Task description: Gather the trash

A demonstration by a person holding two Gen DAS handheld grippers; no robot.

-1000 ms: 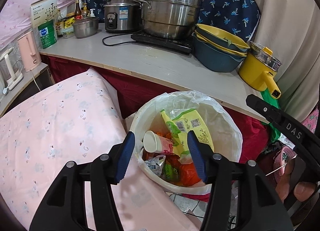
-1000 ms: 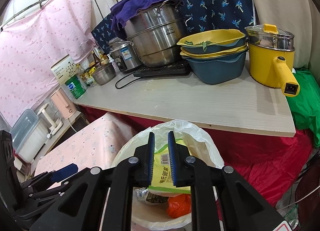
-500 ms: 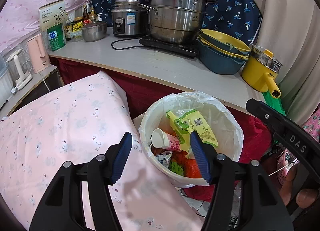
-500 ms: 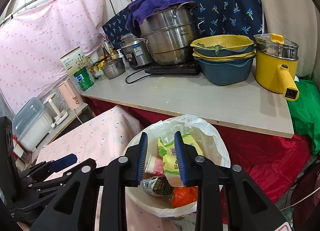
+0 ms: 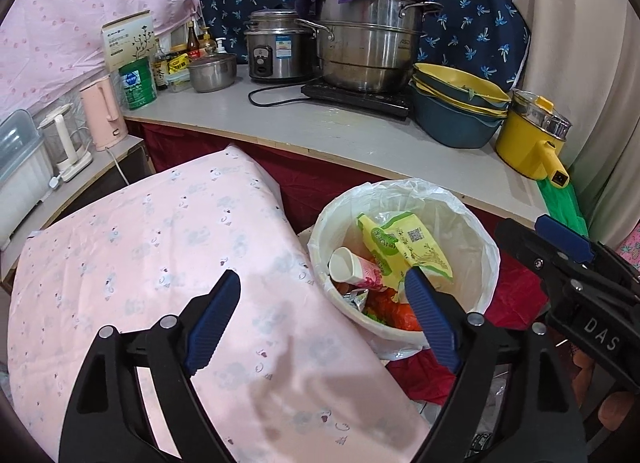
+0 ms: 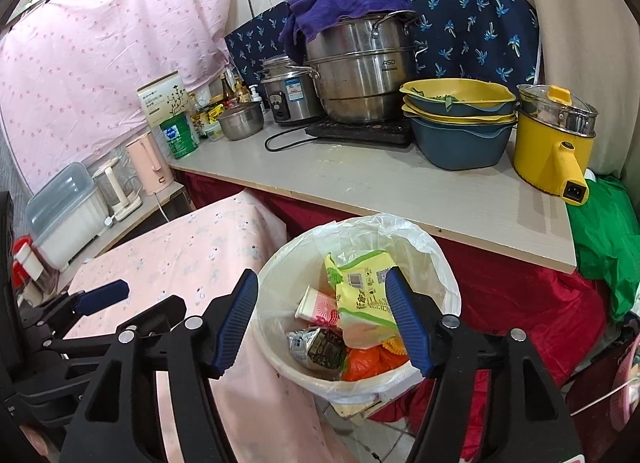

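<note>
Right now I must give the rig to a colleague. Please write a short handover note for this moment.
Left gripper: open, holds nothing, above the edge of the pink patterned cloth.
Right gripper: open, holds nothing, above the white bag-lined trash bin.
In the bin: yellow-green snack wrapper, pink paper cup, orange plastic, small dark packet.
Done: these pieces are in the bin.
Left: no loose trash shows on the cloth; check elsewhere.

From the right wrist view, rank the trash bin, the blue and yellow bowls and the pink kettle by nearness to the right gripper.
1. Trash bin: directly below the right gripper, between its open fingers.
2. Blue and yellow bowls: on the counter beyond, to the right.
3. Pink kettle: far left, on the lower shelf.
</note>
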